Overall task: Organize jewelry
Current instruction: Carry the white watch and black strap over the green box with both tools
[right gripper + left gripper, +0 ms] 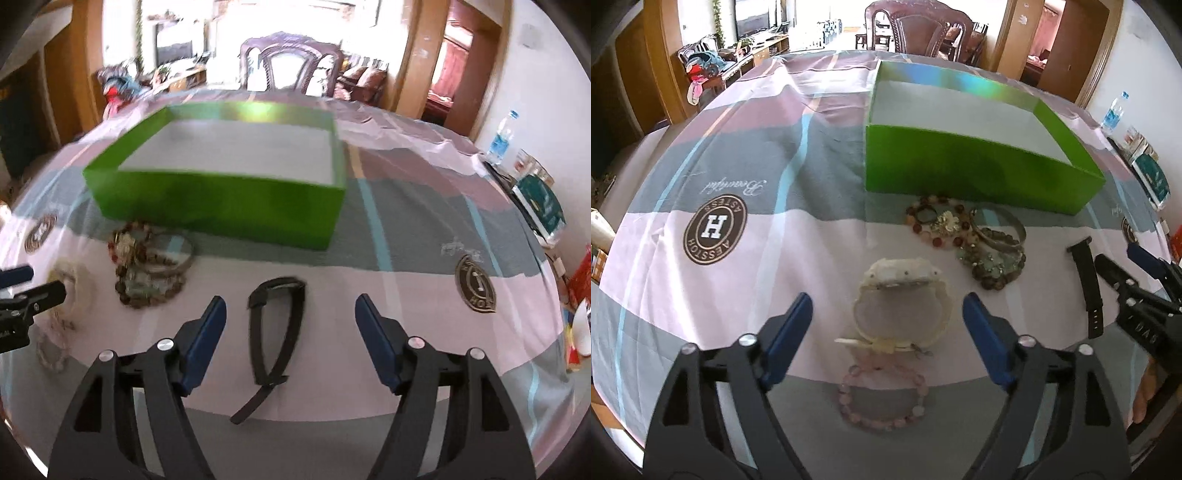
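Lying on the striped cloth of the counter (738,295), a pale shell-shaped case (901,299) and pink bead bracelet (882,398) sit between the released left tongs (886,325); a black strap (273,332) lies between the released right tongs (291,325), near the green box (221,199).

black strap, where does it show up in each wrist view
Left wrist view: black strap lies at the right edge on the cloth, beside the right tool.
Right wrist view: the strap lies looped at centre, between that tool's open fingers, untouched.
Shared landmark: green box, on the table behind the strap in both.
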Demonstrator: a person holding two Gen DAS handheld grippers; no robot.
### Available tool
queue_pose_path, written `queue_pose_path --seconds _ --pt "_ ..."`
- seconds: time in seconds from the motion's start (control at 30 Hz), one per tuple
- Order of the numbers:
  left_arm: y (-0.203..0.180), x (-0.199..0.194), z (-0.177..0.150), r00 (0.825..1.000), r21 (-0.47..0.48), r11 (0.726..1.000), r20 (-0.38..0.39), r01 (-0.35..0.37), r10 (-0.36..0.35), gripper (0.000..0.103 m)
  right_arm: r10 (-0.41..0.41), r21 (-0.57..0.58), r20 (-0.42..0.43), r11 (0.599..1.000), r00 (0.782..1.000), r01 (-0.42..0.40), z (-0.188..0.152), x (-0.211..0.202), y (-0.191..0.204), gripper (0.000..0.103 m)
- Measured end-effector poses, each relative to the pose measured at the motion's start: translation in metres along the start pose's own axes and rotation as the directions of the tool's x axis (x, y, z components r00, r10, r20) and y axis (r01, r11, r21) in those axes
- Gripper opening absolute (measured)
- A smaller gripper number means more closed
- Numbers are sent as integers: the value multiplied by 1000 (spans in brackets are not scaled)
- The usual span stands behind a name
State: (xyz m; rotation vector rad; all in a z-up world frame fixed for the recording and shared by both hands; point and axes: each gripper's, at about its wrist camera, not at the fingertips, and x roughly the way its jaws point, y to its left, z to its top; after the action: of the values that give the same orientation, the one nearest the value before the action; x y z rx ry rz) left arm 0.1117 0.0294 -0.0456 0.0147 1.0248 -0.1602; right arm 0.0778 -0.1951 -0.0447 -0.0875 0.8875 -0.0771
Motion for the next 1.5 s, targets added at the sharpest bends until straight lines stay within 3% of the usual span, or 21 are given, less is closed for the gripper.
queue_pose_path --seconds 0.17,0.2,0.23,0.27,0.33,0.4,0.8,1.1,1.33,1.5 --pt "-14 17 -5 999 55 998 -30 -27 28 86 -55 -59 -50 997 997 52 -5 23 14 72" --pt "-15 19 -5 999 61 998 -31 -31 33 83 -50 -61 -53 997 997 46 -6 26 14 60" --pt "-16 22 -6 999 65 997 -34 -35 37 77 -42 -61 -57 997 997 38 -7 28 14 36" --pt "-16 25 -6 998 65 997 -42 -33 36 63 -43 -60 -68 997 997 39 -7 30 14 33" --pt "-14 27 -5 999 55 998 -45 -23 25 63 -41 -59 -51 998 998 38 -8 29 13 21" --pt "-12 26 -3 999 49 999 -41 -23 25 62 -18 -54 -50 998 999 15 -7 28 11 17" --pt "-18 -21 24 997 63 998 71 5 -9 62 44 -22 81 999 996 -43 18 -21 5 16" --pt "-23 -45 79 993 39 999 113 9 -13 62 78 -7 155 997 985 -78 83 -41 -3 16" --pt "-28 -38 147 989 7 1000 150 -7 6 62 57 3 184 998 981 -58 145 -16 -3 16" --pt "-28 5 171 994 5 1000 105 -14 14 62 91 21 79 995 993 -93 156 42 6 16"
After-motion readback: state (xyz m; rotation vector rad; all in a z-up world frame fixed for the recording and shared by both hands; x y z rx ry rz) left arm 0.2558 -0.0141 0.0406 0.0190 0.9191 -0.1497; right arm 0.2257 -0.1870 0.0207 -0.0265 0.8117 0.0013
